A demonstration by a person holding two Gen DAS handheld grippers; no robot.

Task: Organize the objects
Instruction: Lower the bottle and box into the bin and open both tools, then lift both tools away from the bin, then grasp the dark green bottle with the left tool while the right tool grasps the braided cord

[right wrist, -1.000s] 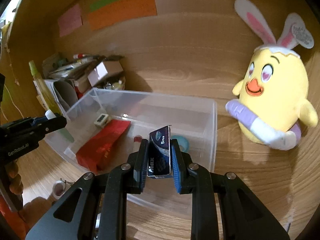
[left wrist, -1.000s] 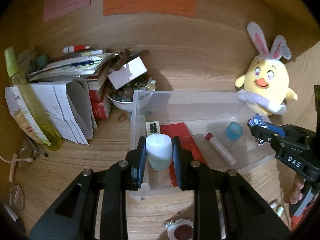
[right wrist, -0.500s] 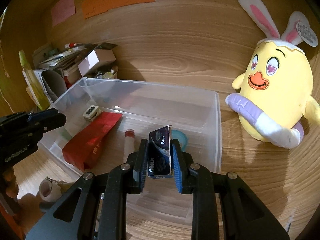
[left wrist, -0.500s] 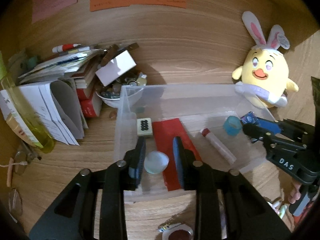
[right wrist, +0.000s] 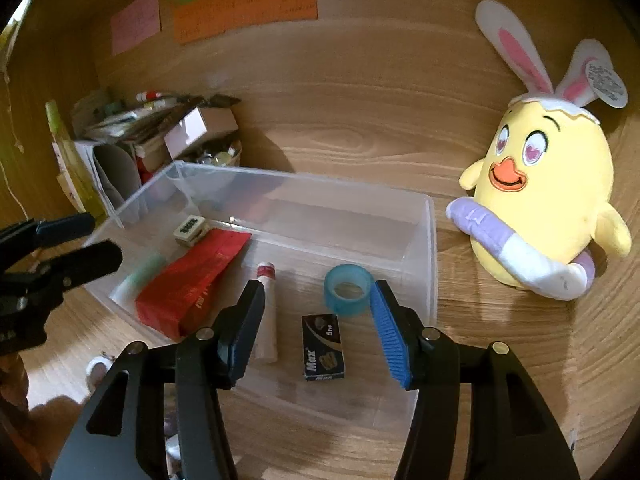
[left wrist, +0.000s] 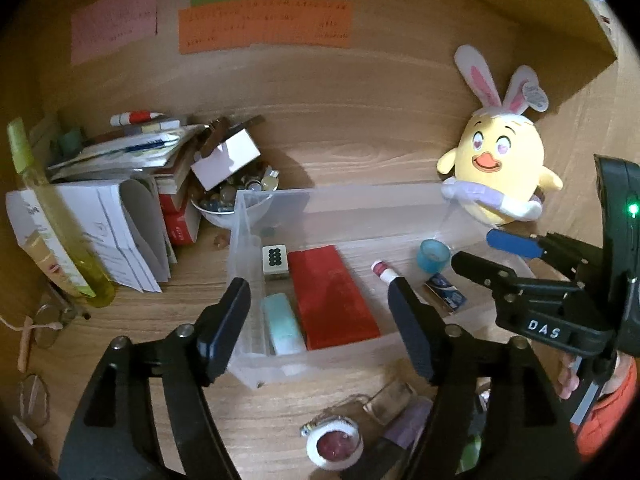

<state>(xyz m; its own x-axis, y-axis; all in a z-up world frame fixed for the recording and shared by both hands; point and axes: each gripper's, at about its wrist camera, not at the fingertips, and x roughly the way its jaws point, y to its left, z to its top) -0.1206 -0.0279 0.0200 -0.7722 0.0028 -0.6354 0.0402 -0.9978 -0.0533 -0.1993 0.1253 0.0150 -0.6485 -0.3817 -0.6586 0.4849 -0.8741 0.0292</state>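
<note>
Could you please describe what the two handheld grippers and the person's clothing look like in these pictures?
Both are black plastic two-finger tools with angular cut-out arms and silver pivot screws. The left gripper has dark pads; the right gripper has ribbed blue pads. Seen from the left camera, the right one carries white "DAS" lettering and a green light. An orange sleeve shows behind it. No cables show.
</note>
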